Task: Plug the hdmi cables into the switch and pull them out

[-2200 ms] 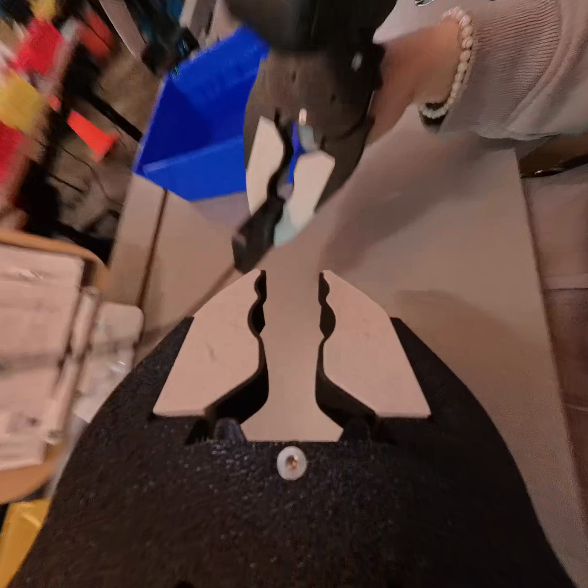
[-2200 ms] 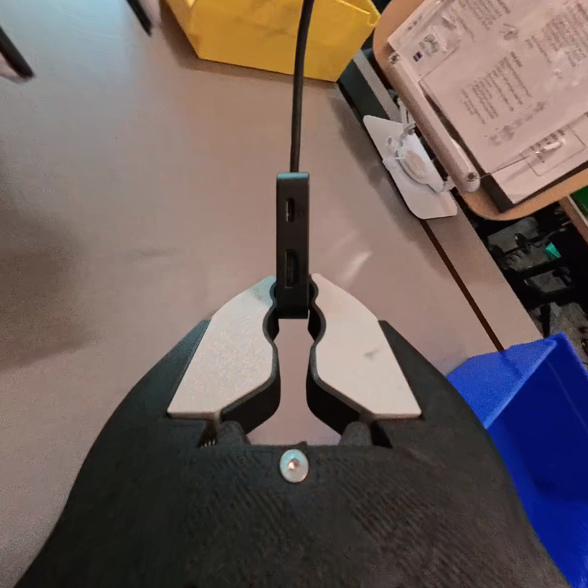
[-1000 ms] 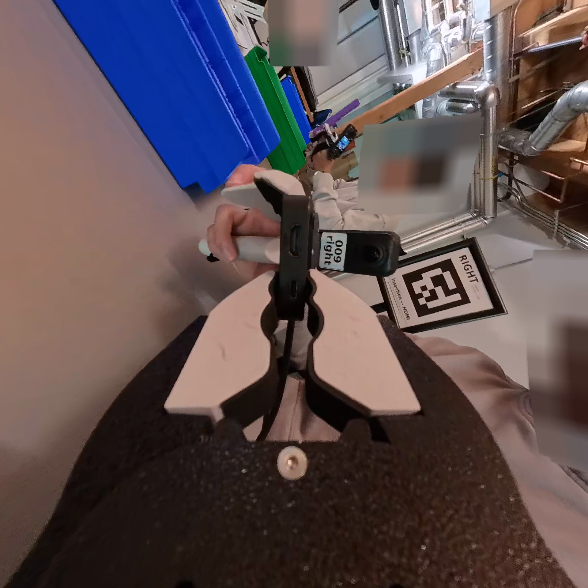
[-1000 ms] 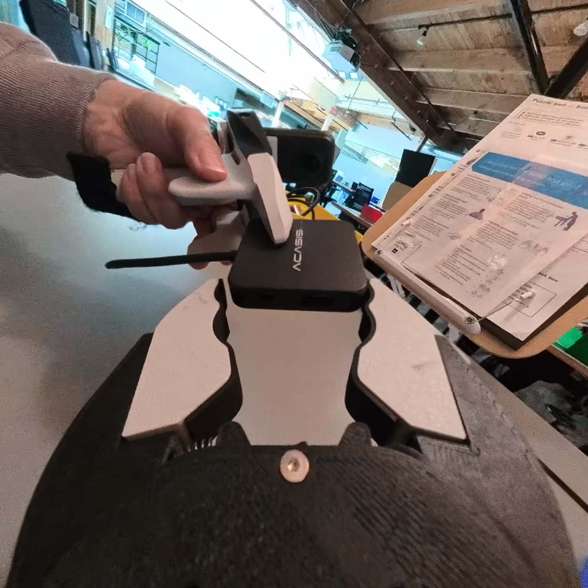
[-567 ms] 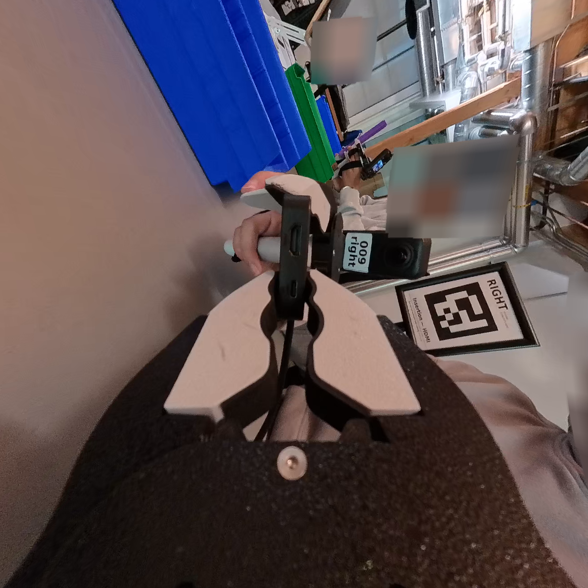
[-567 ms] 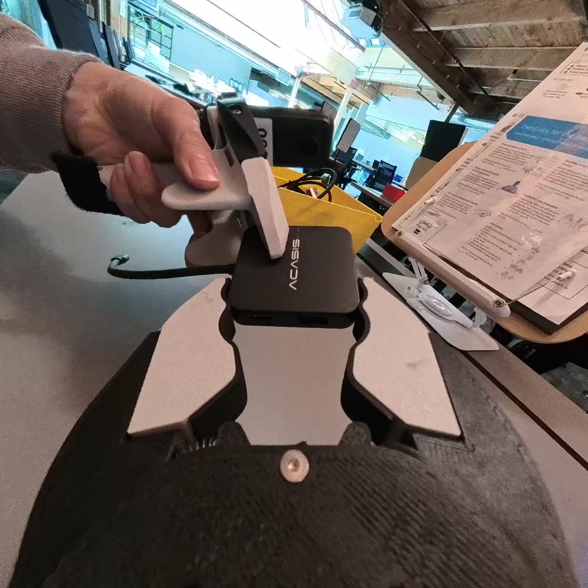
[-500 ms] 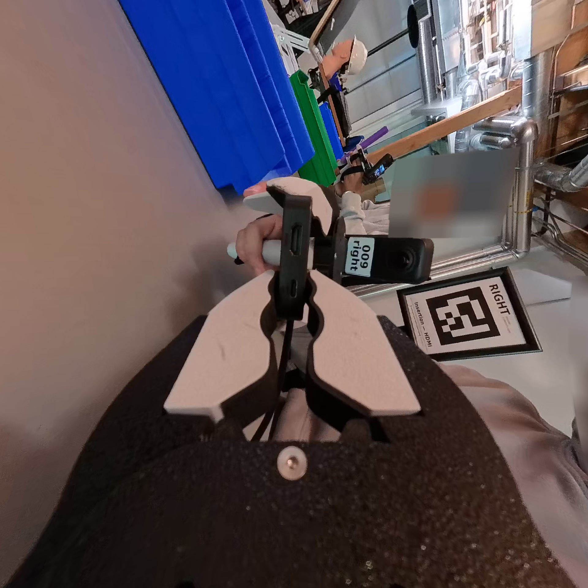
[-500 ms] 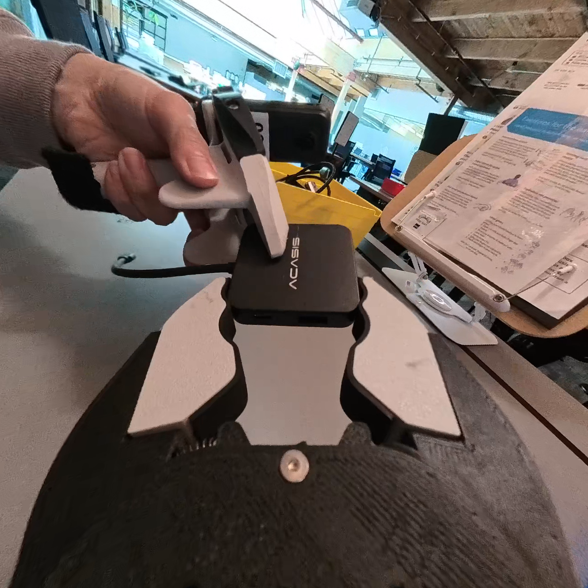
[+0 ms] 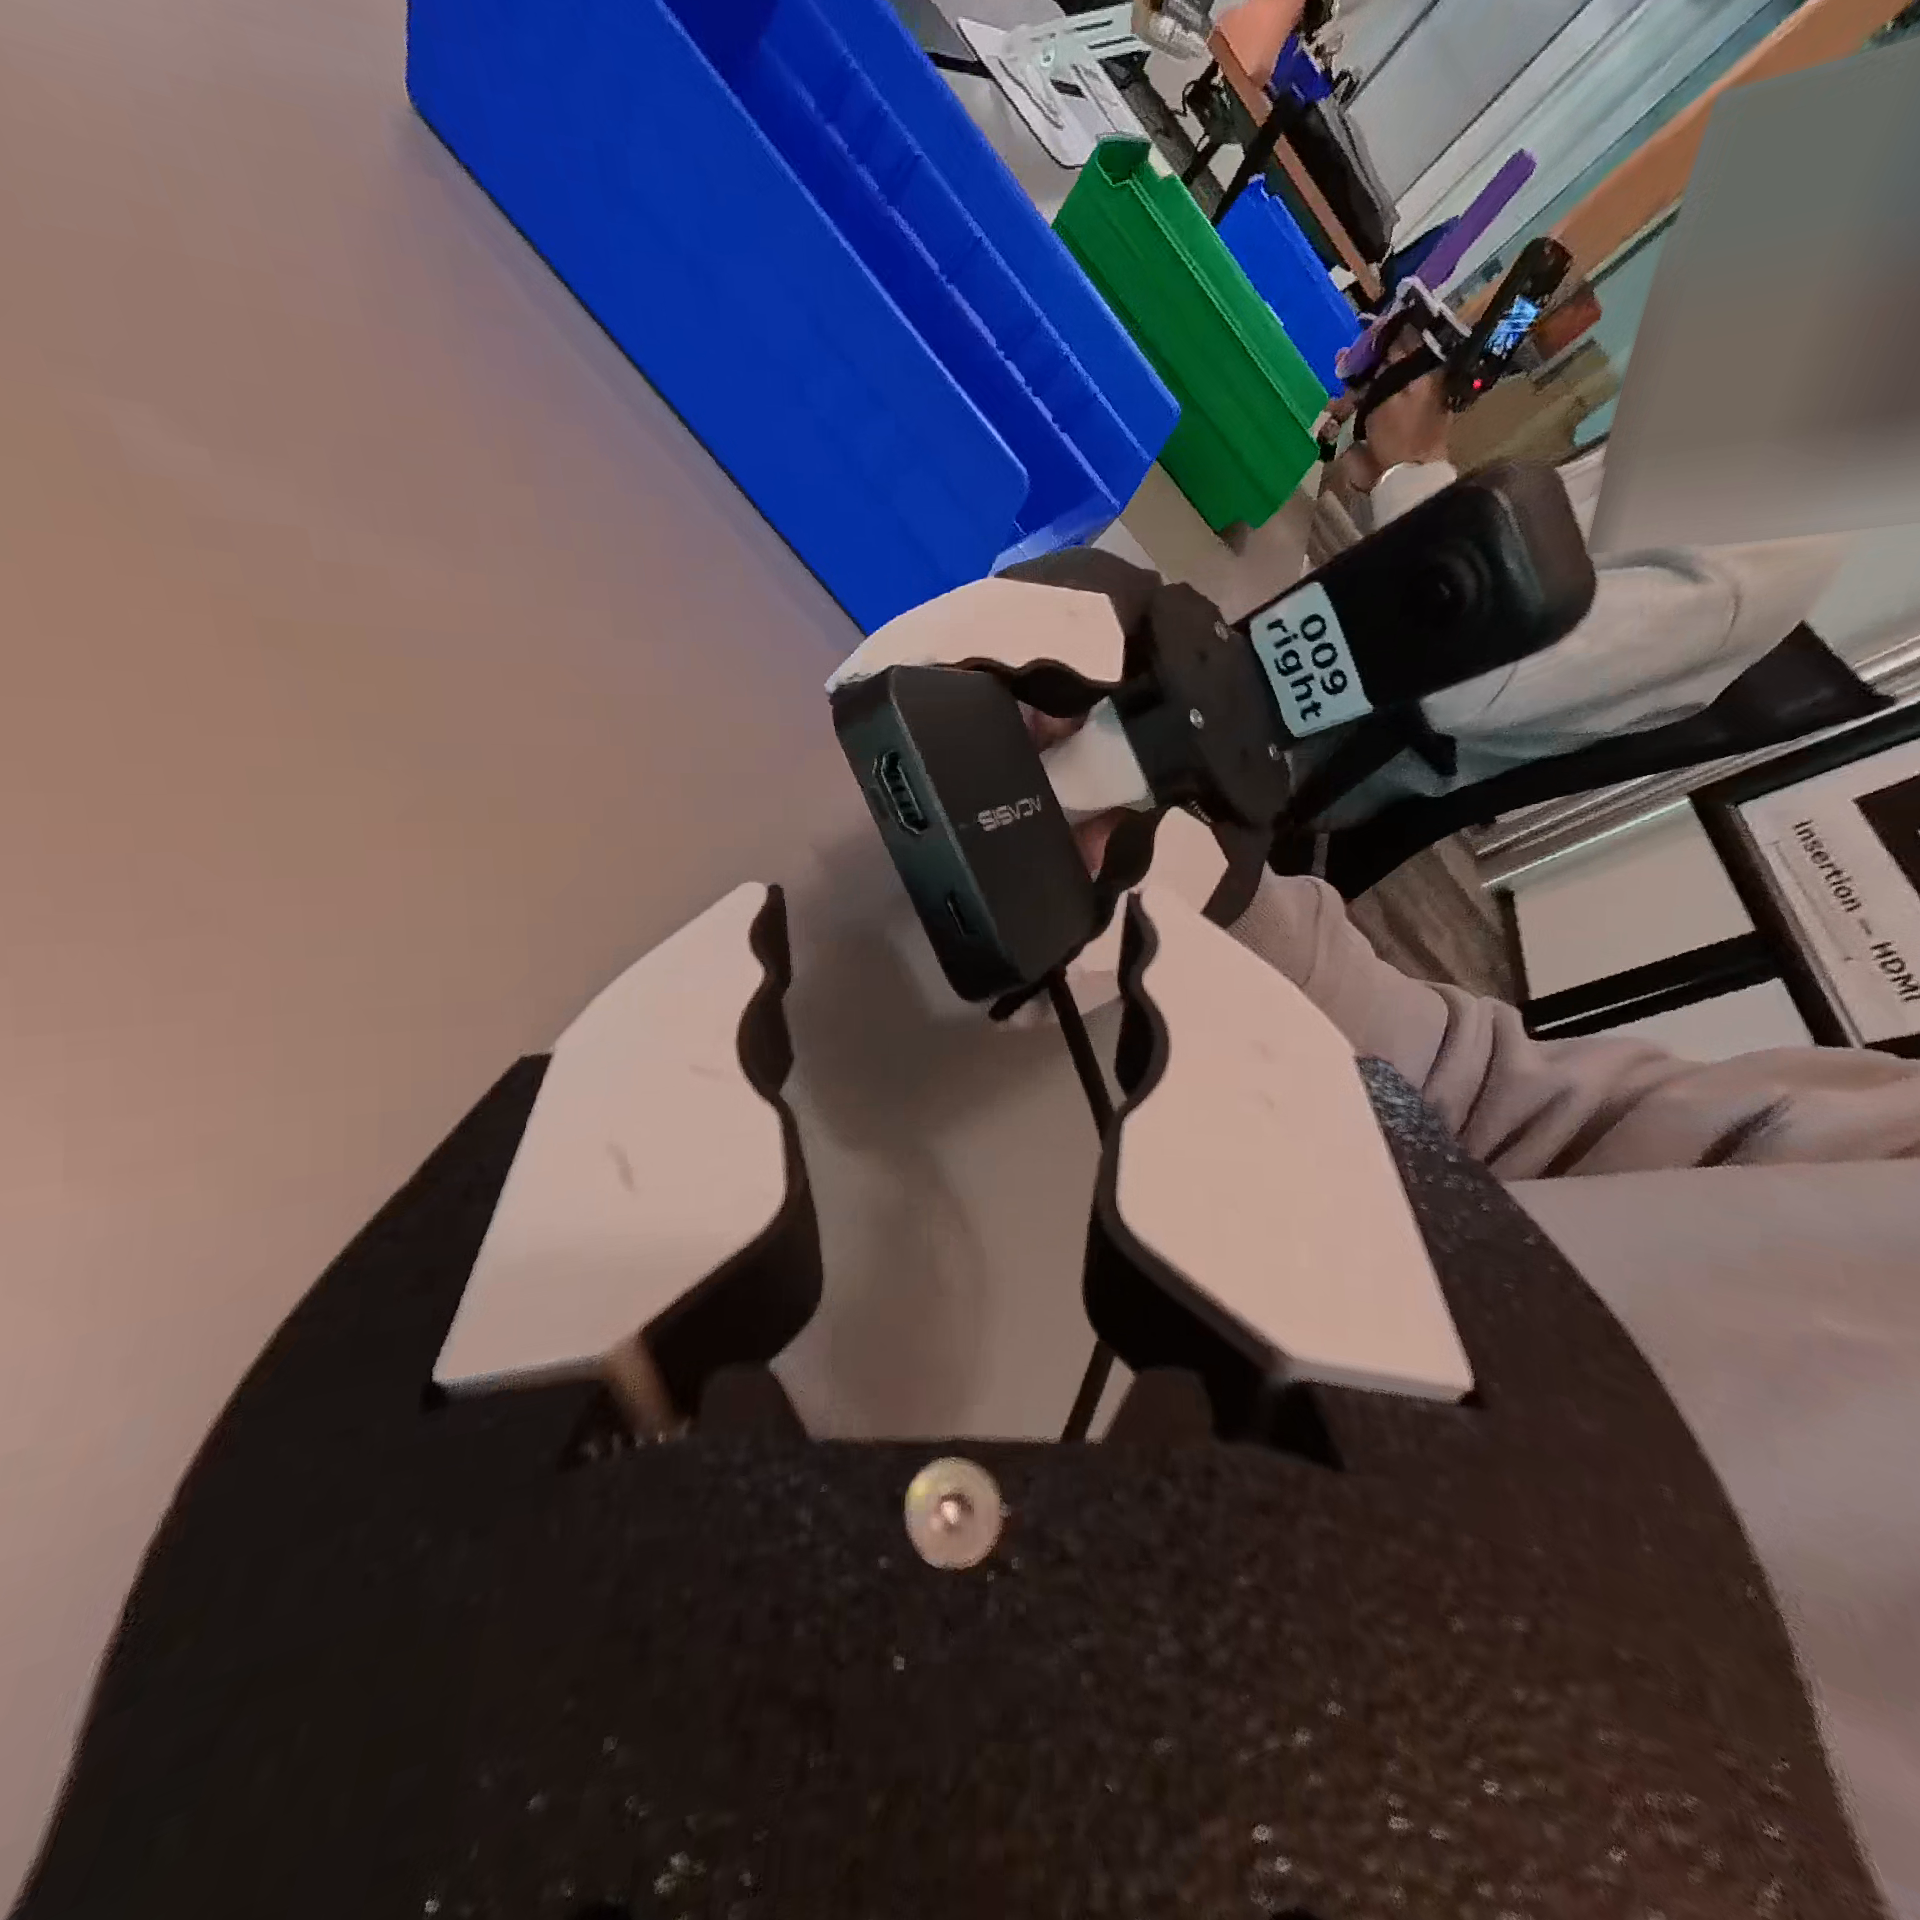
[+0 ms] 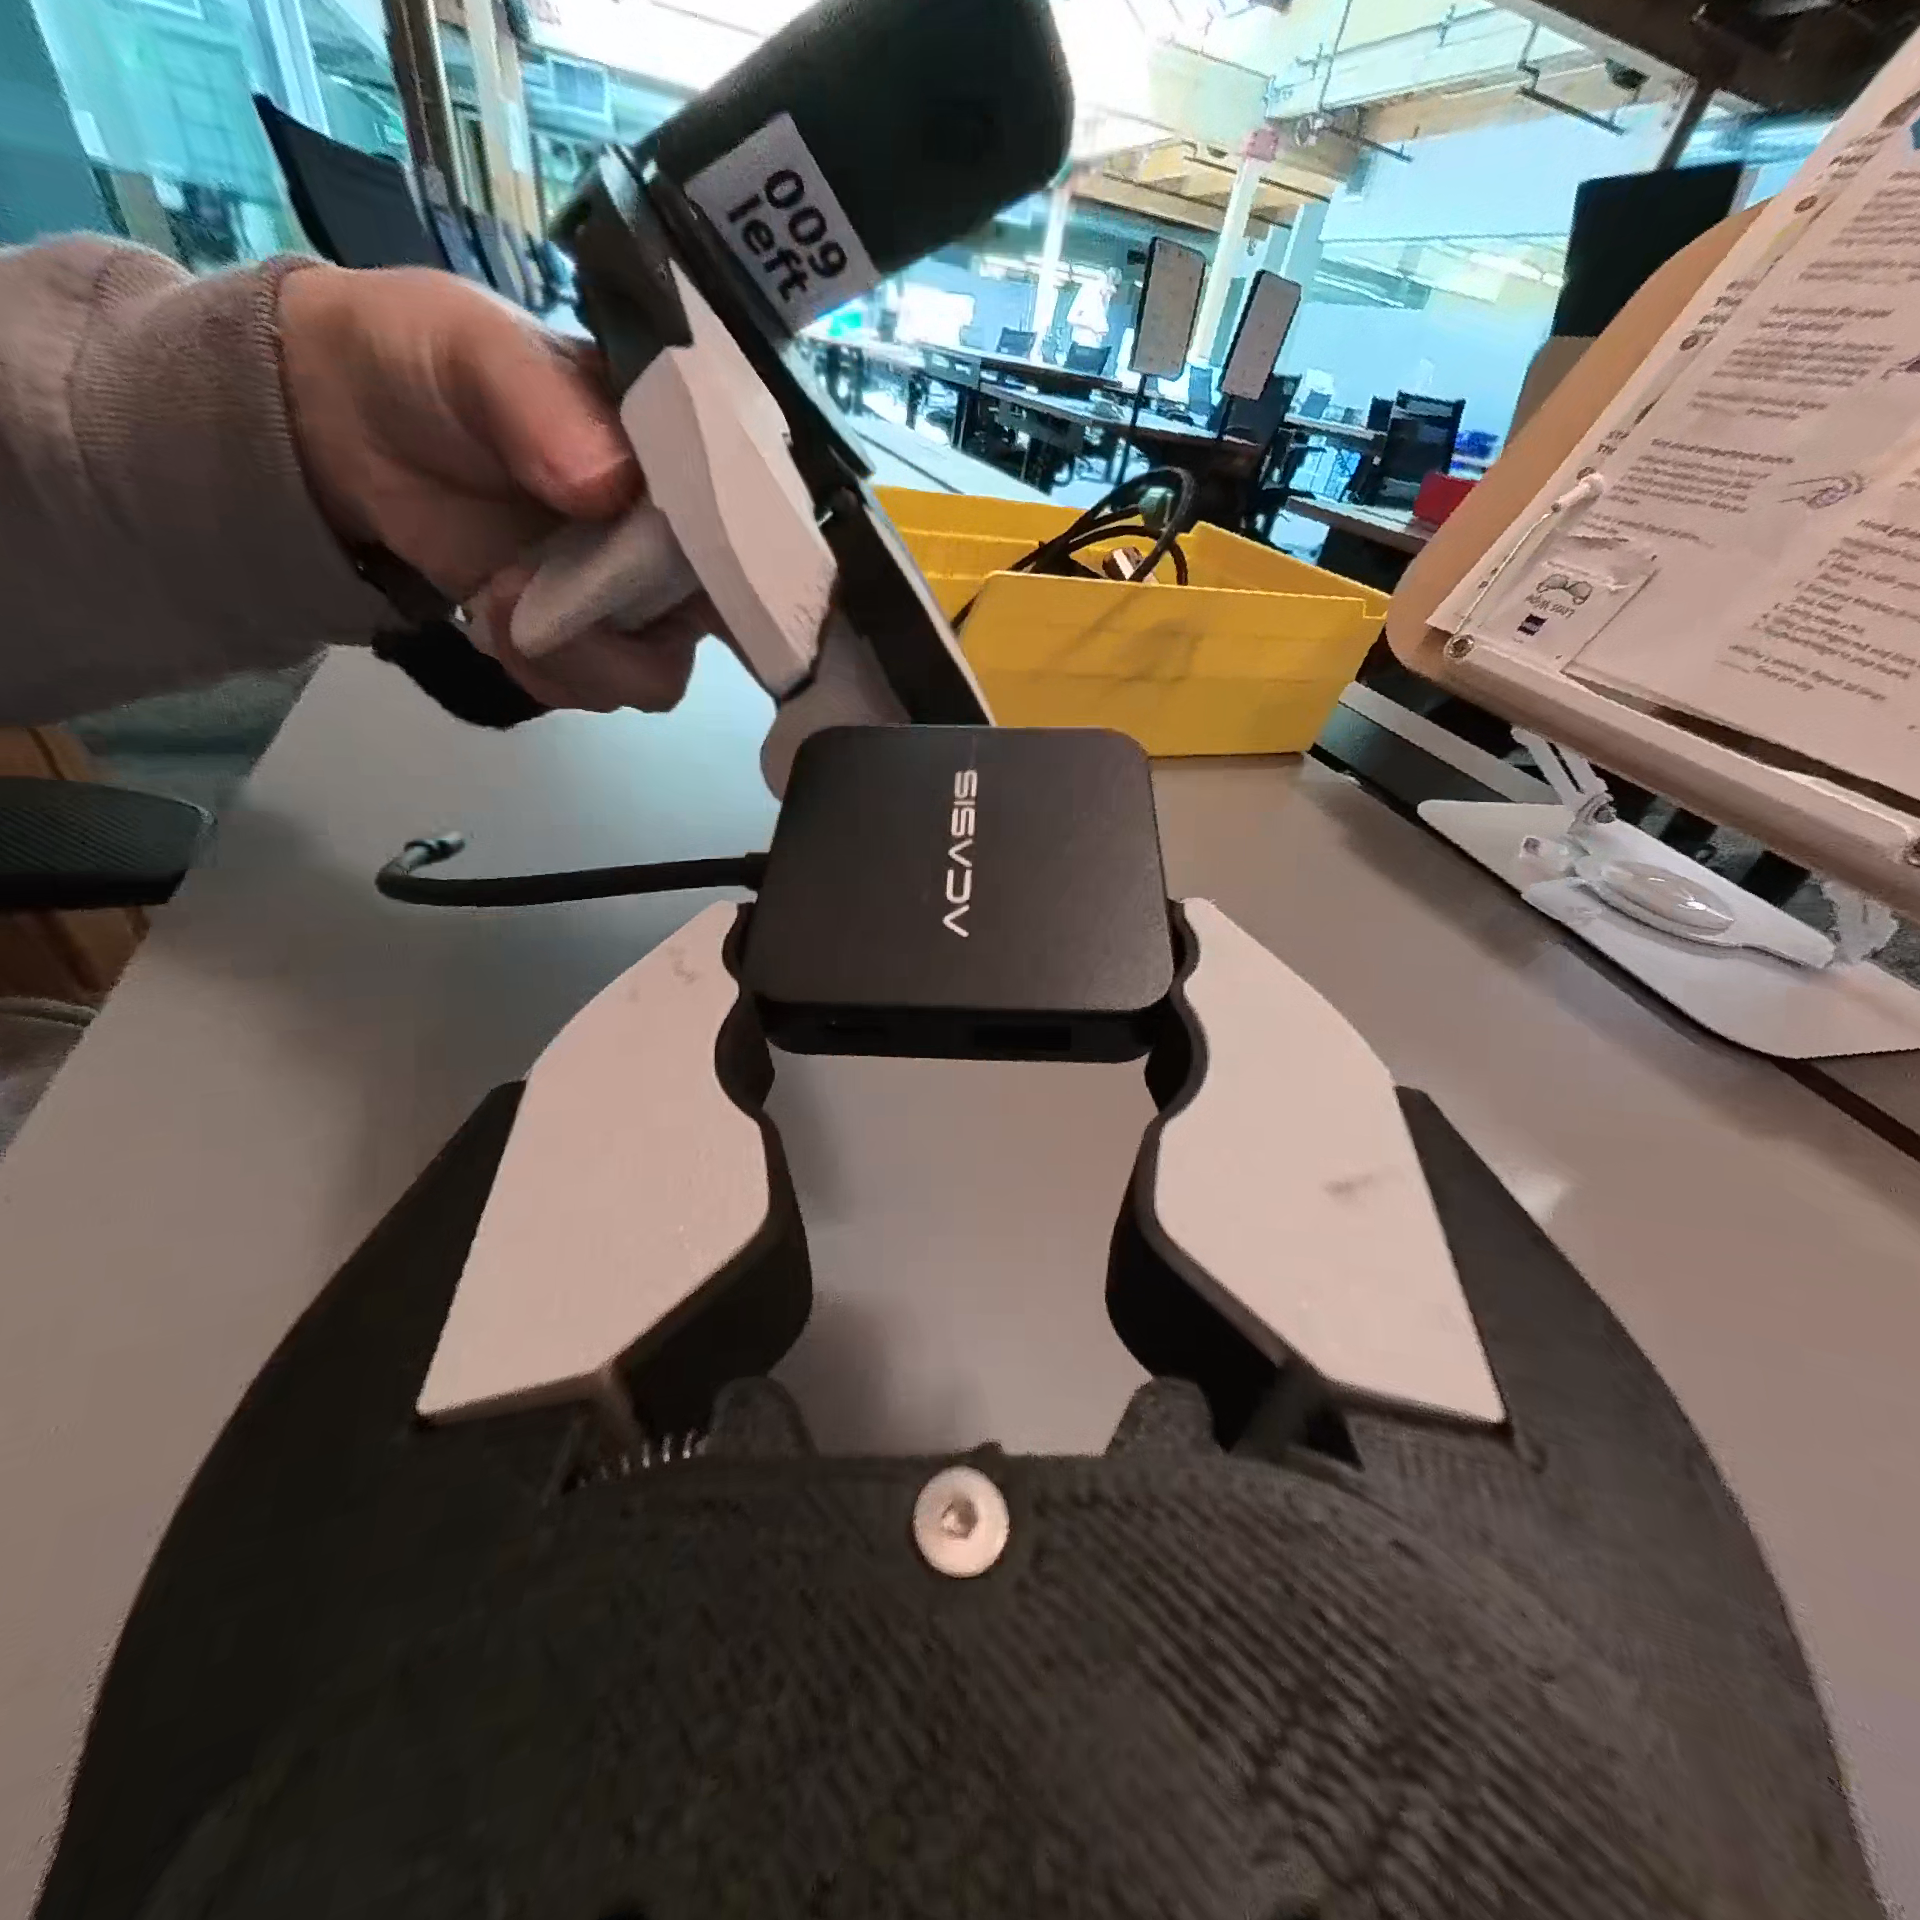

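Seen along the left gripper [image 9: 951, 935]: jaws spread wide, gripping nothing, tips just short of the black switch [image 9: 971, 831]. Switch tilted in the air above the beige counter [image 9: 312, 623], pinched across its flat body by the right gripper [image 9: 1039, 717] farther off. Thin black cable [image 9: 1081, 1070] dropping from the switch's near end, down between the open fingers (whether brushing the right-side finger, cannot tell). Port visible on the switch's facing edge, nothing plugged into it. Blue bin [image 9: 790, 270] along the counter's far edge, green bin [image 9: 1195, 322] just beyond it.

Seen along the right gripper [image 10: 956, 977]: fingers set at a middling width, clamped on the two sides of the switch [image 10: 961, 883], slots on its near edge unfilled. Cable [image 10: 561, 883] trailing off leftward over the counter [image 10: 260, 1039], free end curled up. Left gripper [image 10: 800, 665] held in a hand [image 10: 457, 499], tilted down, tips just above the switch's far edge. Yellow bin [image 10: 1143, 644] with dark cables at the counter's far edge; document stand [image 10: 1683, 582] at the right edge.
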Tool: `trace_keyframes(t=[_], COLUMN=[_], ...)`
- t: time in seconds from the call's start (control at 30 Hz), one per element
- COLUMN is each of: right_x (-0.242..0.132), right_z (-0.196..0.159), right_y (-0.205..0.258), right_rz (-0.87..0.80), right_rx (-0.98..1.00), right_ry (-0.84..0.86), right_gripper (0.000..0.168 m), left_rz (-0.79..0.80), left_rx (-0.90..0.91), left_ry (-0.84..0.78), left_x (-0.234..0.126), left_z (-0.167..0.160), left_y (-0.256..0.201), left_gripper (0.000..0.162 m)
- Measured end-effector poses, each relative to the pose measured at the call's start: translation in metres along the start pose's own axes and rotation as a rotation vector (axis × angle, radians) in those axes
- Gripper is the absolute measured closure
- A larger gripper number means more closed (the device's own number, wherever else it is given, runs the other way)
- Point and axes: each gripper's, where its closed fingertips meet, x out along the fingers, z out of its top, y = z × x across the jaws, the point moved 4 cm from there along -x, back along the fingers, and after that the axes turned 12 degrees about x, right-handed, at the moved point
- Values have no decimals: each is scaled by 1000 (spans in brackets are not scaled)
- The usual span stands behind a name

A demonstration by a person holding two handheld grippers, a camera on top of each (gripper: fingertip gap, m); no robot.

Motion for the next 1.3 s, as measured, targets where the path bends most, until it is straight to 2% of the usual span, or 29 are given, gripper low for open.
trace_keyframes(t=[0.13, 0.2, 0.27, 0.37, 0.4, 0.47, 0.53, 0.63, 0.87, 0.9, 0.93, 0.97, 1.1, 1.3], right_x=[-5, -8, -12, -13, -13, -13, -12, -12, -17, -18, -19, -20, -24, -23], right_z=[7, 8, 7, 3, 2, 0, 0, 1, 1, 1, 2, 2, 3, 2], right_y=[0, -5, -12, -21, -23, -24, -25, -28, -26, -26, -26, -26, -27, -27], right_rz=[57, 40, 23, -29, -34, -25, -29, -32, -41, -39, -36, -36, -38, -35], right_rx=[107, 147, 188, 223, 230, 243, 258, 275, 254, 255, 259, 265, 265, 268], right_ry=[-68, -89, -100, -101, -105, -103, -106, -115, -126, -130, -135, -143, -152, -139], right_gripper=[95, 95, 95, 95, 95, 96, 96, 96, 96, 96, 96, 96, 96, 96], left_rz=[-1, 82, 289, 756, 870, 959, 931, 872, 849, 852, 865, 871, 844, 763], left_rx=[67, 151, 281, 418, 411, 291, 139, -6, -119, -128, -131, -127, -85, 40], left_ry=[-32, -100, -137, -68, -30, 61, 59, 4, 83, 89, 91, 90, 84, 45], left_x=[-12, -31, -64, -139, -165, -204, -225, -231, -203, -201, -201, -202, -214, -254], left_z=[14, 31, 46, 63, 65, 60, 55, 52, 46, 46, 47, 49, 58, 85], left_y=[-6, -3, 16, 72, 91, 126, 150, 180, 239, 245, 249, 251, 231, 166], left_gripper=[101, 102, 104, 114, 116, 115, 116, 119, 123, 128, 142, 149, 151, 152])
